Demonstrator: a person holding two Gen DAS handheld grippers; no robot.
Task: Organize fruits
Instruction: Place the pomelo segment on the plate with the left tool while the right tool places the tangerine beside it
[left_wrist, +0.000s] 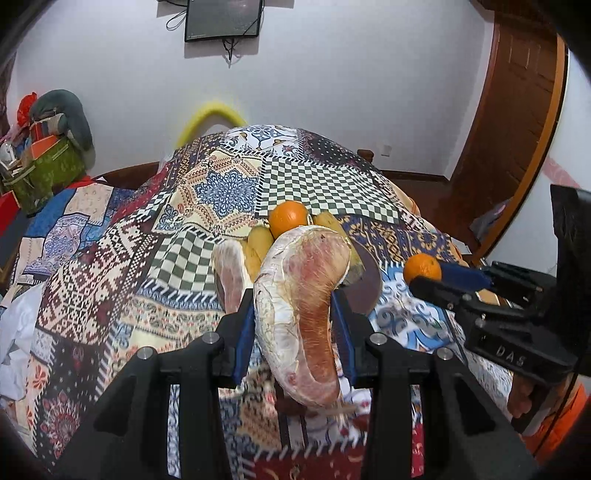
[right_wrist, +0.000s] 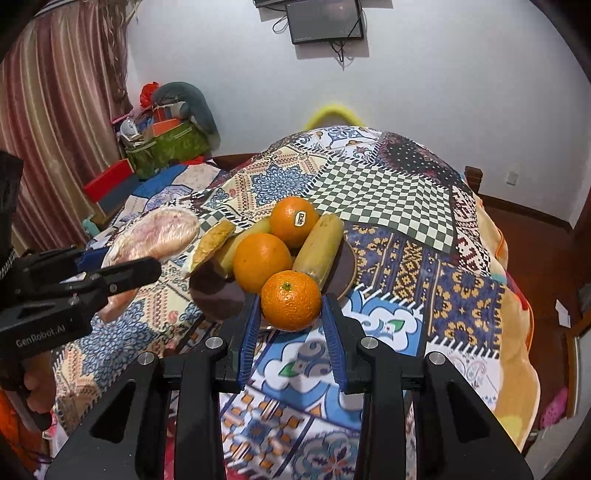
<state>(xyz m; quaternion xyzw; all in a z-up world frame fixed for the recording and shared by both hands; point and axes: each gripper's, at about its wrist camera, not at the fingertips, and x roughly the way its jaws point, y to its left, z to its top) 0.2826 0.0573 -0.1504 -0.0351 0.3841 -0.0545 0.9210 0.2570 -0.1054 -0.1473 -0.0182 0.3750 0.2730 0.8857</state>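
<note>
Right wrist view: we see the right gripper (right_wrist: 291, 306) clamped on a small orange (right_wrist: 291, 300), blue pads touching both sides of it. We take the brown plate (right_wrist: 341, 273) as landmark. The held orange hangs at the plate's near rim, just in front of the fruit pile. On the plate sit a bigger orange (right_wrist: 261, 261), behind it a stickered orange (right_wrist: 293, 220), and bananas (right_wrist: 320, 245) leaning on either side. A pomelo wedge (right_wrist: 213, 243) lies on the plate's left rim.

Left wrist view: we see the left gripper (left_wrist: 295, 325) closed on a peeled pomelo segment (left_wrist: 306, 306), pads pressing its two flanks. Its long axis runs along the fingers, pointing toward the plate (left_wrist: 369, 284); its far tip overlaps the plate's near side in this view, but we cannot tell whether it touches the fruit. The patchwork cloth (left_wrist: 129, 266) covers the surface beneath.

We judge the key relation: the plate lies straight ahead of both grippers. The right one is nearer to a free spot, the near rim directly past its orange. The left must bring the long segment in from the plate's left, keeping clear of the wedge. Free room on the plate looks scarce, so roll-off seems the risk.
</note>
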